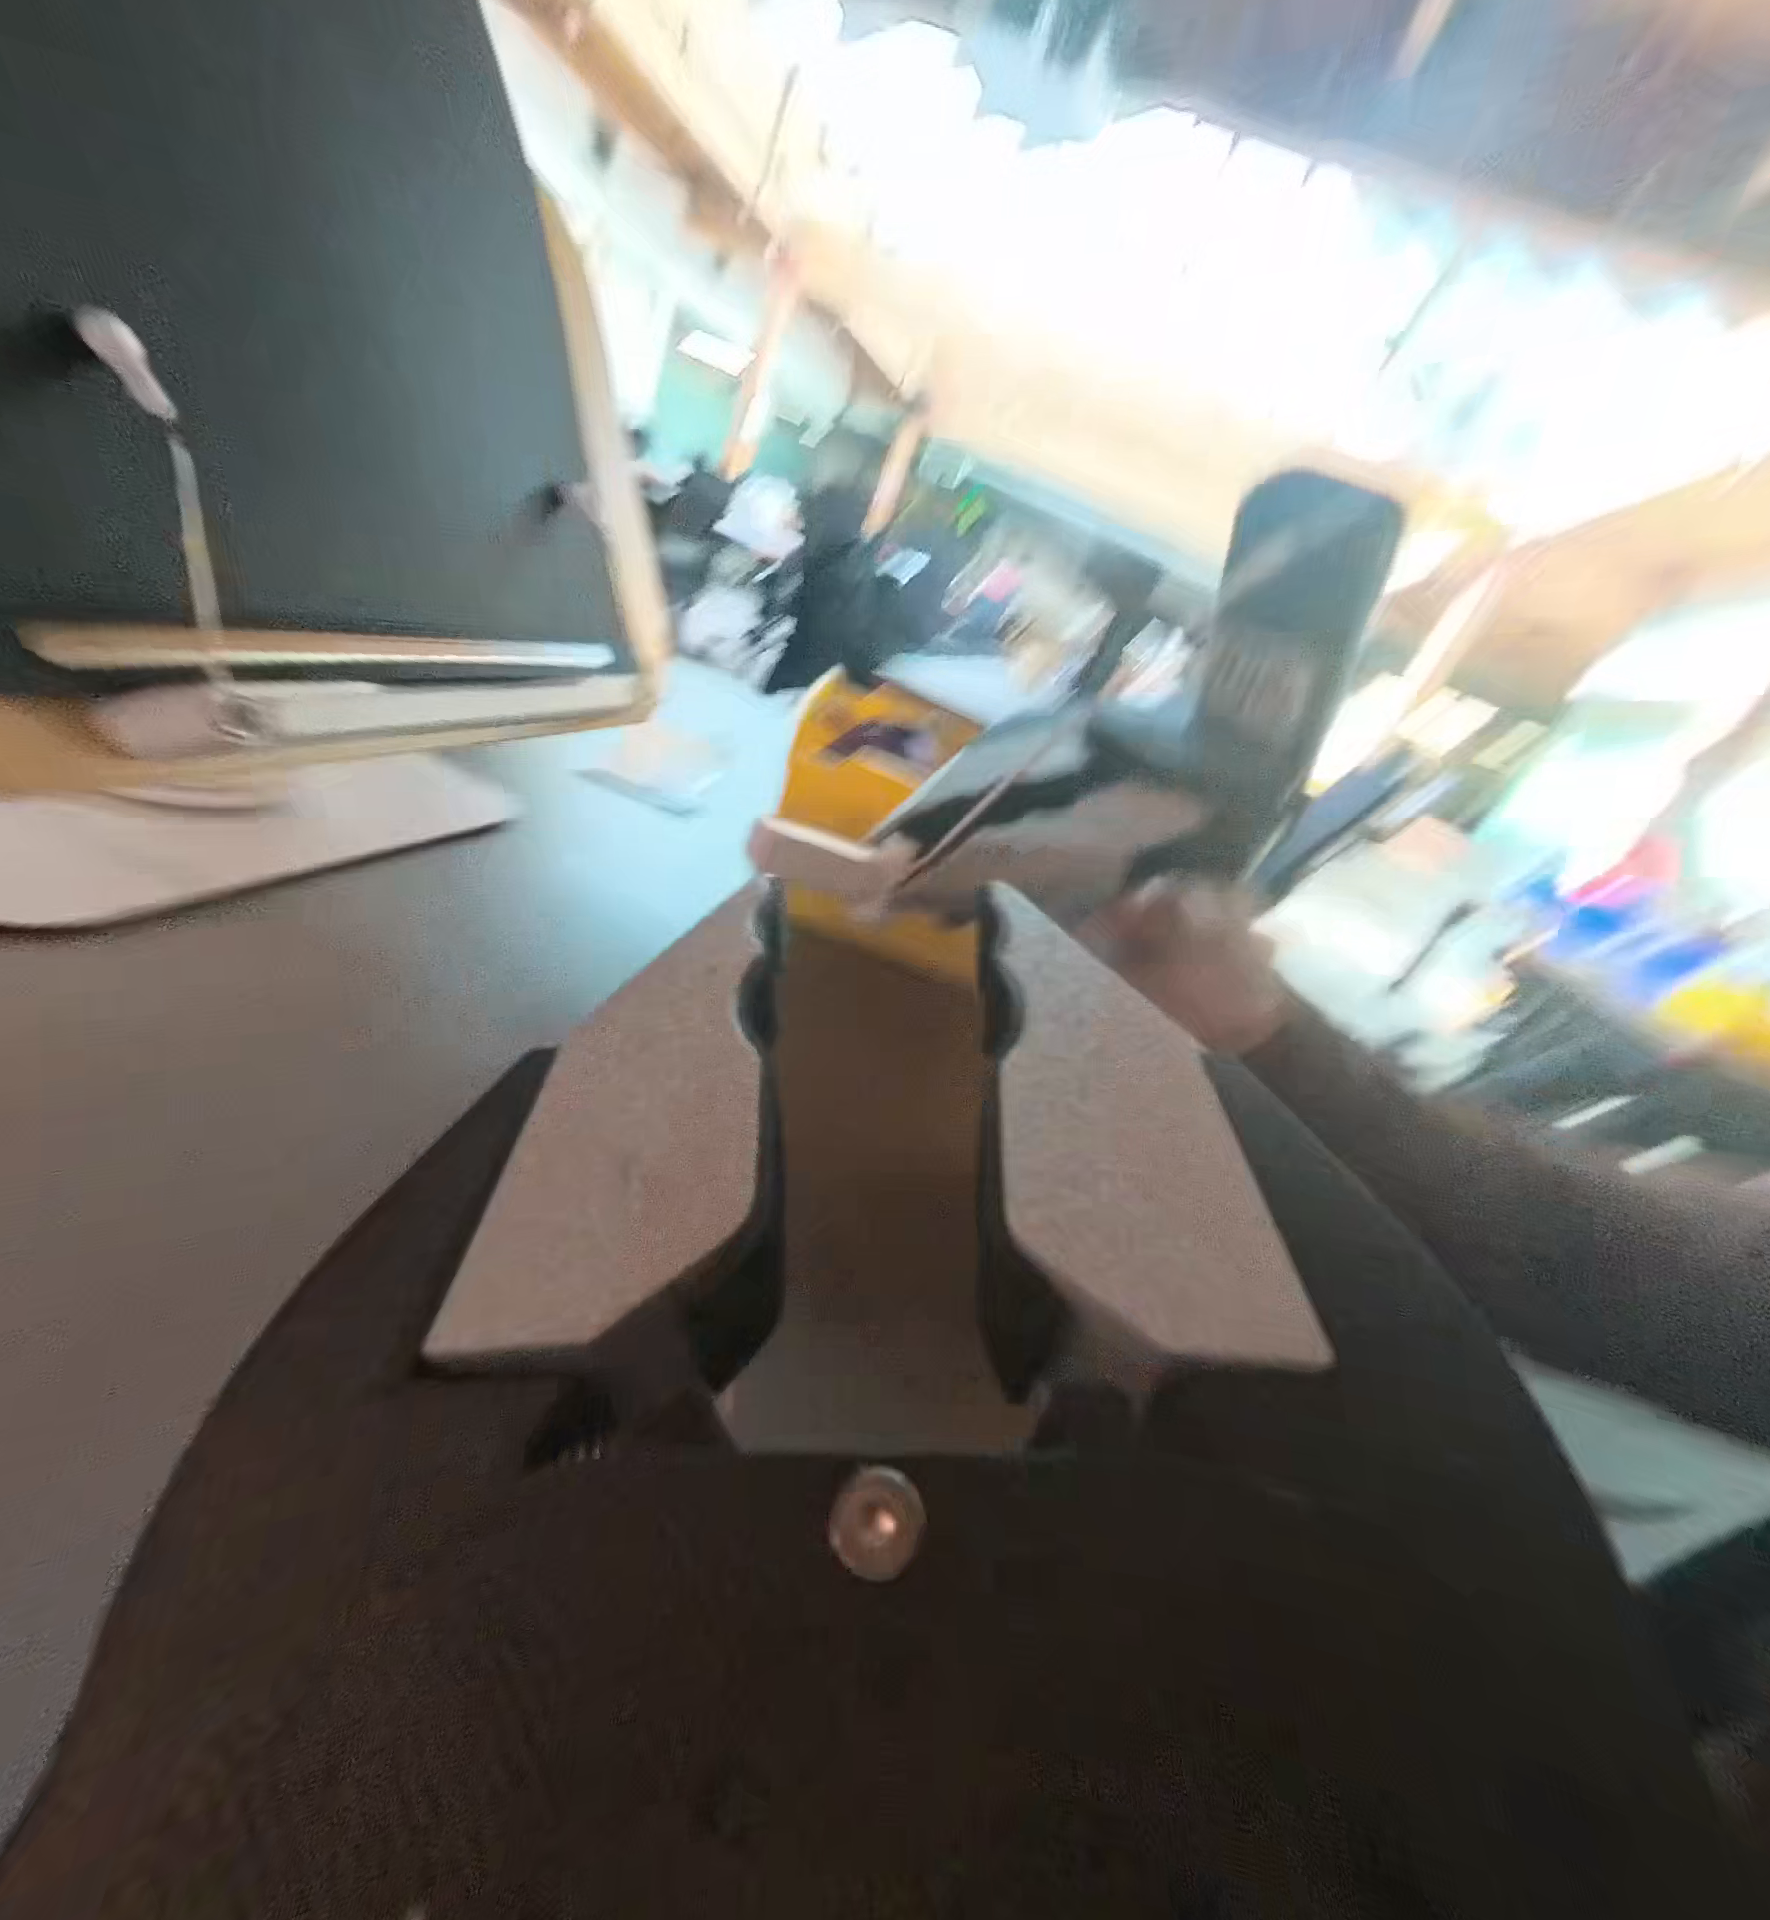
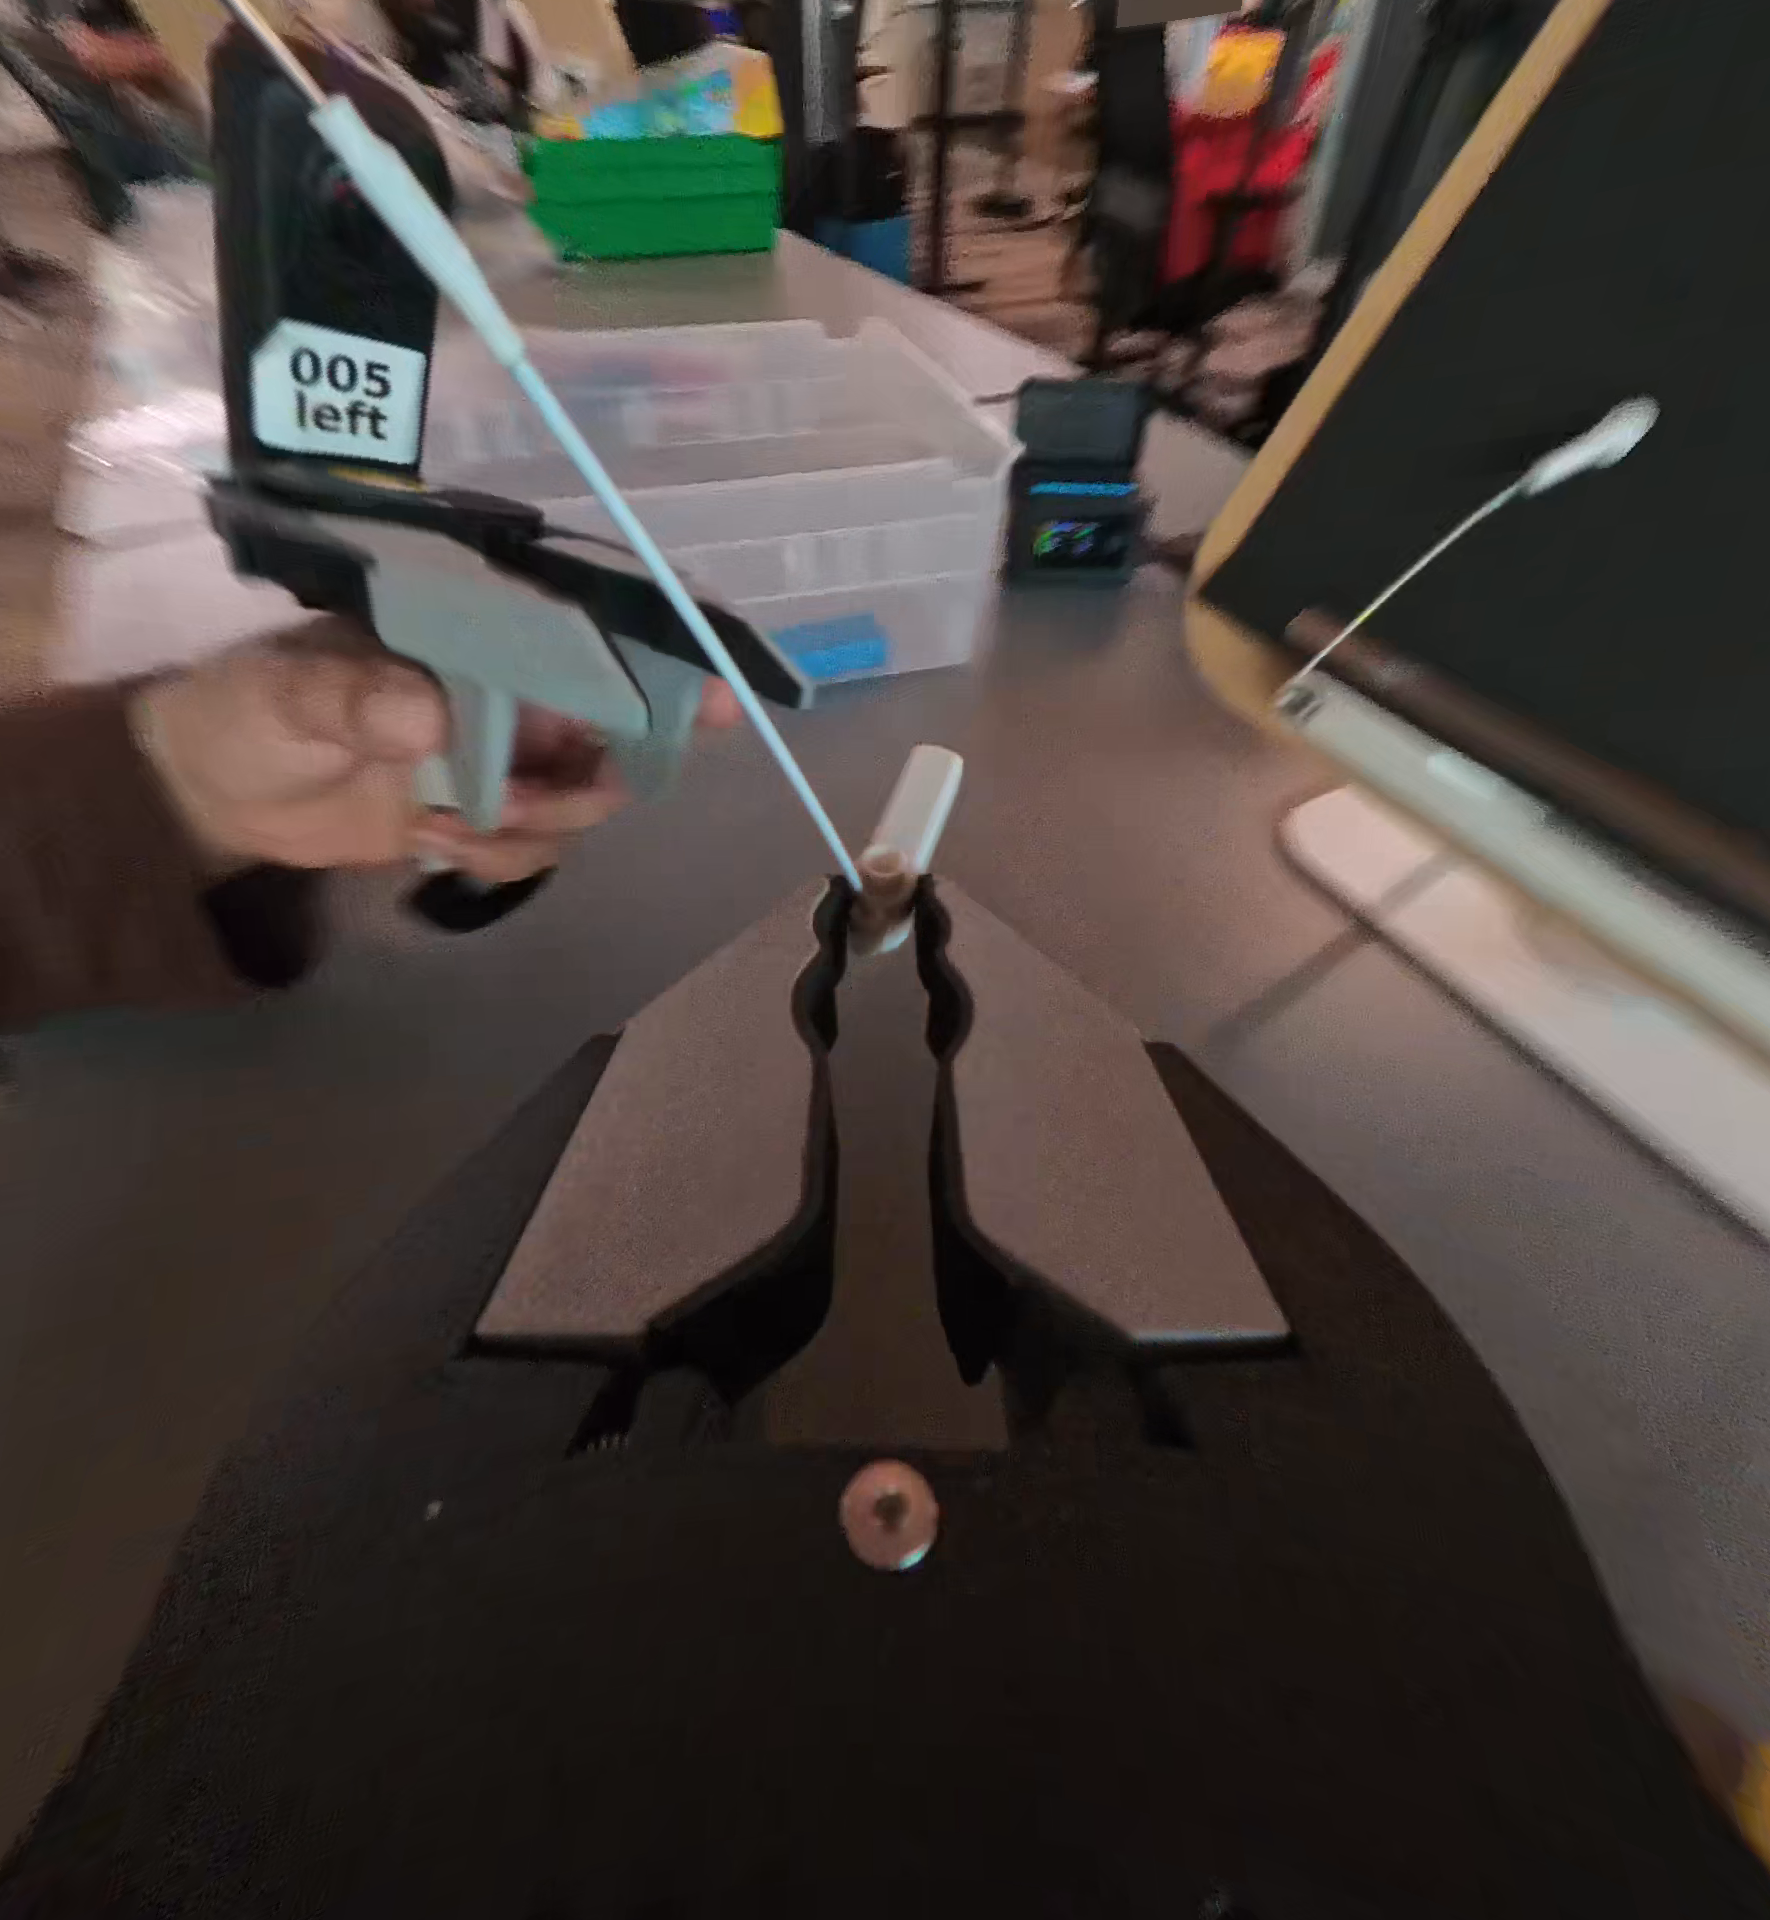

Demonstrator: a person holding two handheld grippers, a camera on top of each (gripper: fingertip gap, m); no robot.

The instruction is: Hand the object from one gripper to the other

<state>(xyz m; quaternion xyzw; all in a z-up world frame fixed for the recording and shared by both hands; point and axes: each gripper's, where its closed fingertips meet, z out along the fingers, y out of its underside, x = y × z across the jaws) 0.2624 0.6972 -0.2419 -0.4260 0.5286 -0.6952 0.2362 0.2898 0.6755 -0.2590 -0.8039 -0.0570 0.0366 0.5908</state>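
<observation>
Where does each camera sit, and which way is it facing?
Left wrist: on the open left claw, facing across the table at the right claw and right hand; own fingers show.
Right wrist: on the right claw, shut on a rod, facing the left claw and left hand; own fingers show.
Shared: rod, table, panel.

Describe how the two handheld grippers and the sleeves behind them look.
Each gripper has grey wedge fingers with black wavy inner pads on a black body with a silver screw. The left gripper has a grey pistol handle and a white label on its black upright block. The right gripper matches. Sleeve is brown.
</observation>
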